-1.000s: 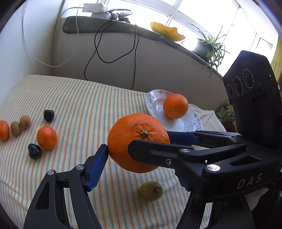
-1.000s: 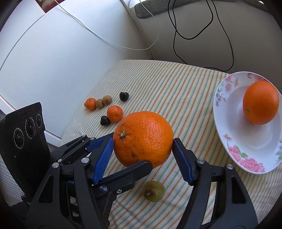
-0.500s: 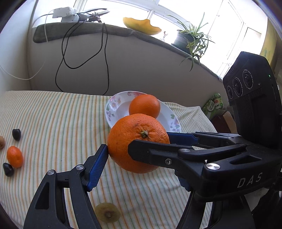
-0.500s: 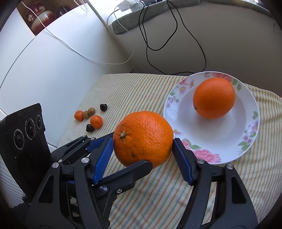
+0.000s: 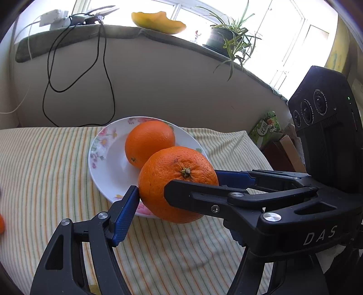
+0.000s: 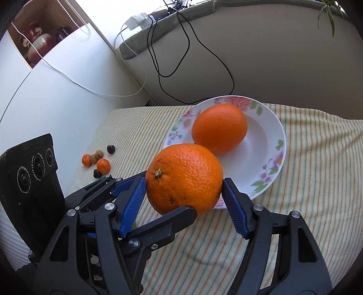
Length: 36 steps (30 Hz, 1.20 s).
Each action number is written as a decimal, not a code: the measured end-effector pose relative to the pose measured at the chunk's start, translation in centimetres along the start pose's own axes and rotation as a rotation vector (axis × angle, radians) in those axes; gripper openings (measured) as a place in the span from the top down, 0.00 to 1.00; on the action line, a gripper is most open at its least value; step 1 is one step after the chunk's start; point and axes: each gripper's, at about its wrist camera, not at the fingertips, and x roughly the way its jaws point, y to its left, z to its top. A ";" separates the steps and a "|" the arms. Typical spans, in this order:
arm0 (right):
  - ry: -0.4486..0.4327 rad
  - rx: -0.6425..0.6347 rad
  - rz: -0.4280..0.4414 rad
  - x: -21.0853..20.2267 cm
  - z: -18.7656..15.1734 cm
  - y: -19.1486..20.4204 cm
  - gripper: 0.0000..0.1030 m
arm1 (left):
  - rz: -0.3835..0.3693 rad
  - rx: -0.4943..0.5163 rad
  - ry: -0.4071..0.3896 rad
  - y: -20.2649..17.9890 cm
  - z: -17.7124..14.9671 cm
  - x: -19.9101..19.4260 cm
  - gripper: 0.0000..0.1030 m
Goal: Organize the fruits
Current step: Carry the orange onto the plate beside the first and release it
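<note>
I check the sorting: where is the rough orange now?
The rough orange is clamped between both claws, above the near rim of the flowered plate, beside the smooth orange.

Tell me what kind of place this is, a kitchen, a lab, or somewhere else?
Most likely a room in someone's home, not a lab. A striped cloth covers the surface, a floral plate holds an orange, and a potted plant stands on the window ledge beside a power strip with trailing cables.
</note>
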 end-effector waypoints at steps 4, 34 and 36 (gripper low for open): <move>-0.002 0.013 -0.007 -0.1 0.3 -1.2 0.31 | -0.003 0.007 0.009 -0.5 0.4 1.1 0.31; -0.071 0.028 -0.079 -1.2 1.3 -3.5 0.26 | 0.050 0.038 -0.007 -0.7 1.6 1.3 0.31; -0.076 0.029 -0.078 -1.4 1.3 -3.4 0.26 | 0.049 0.035 -0.008 -0.6 1.5 1.0 0.31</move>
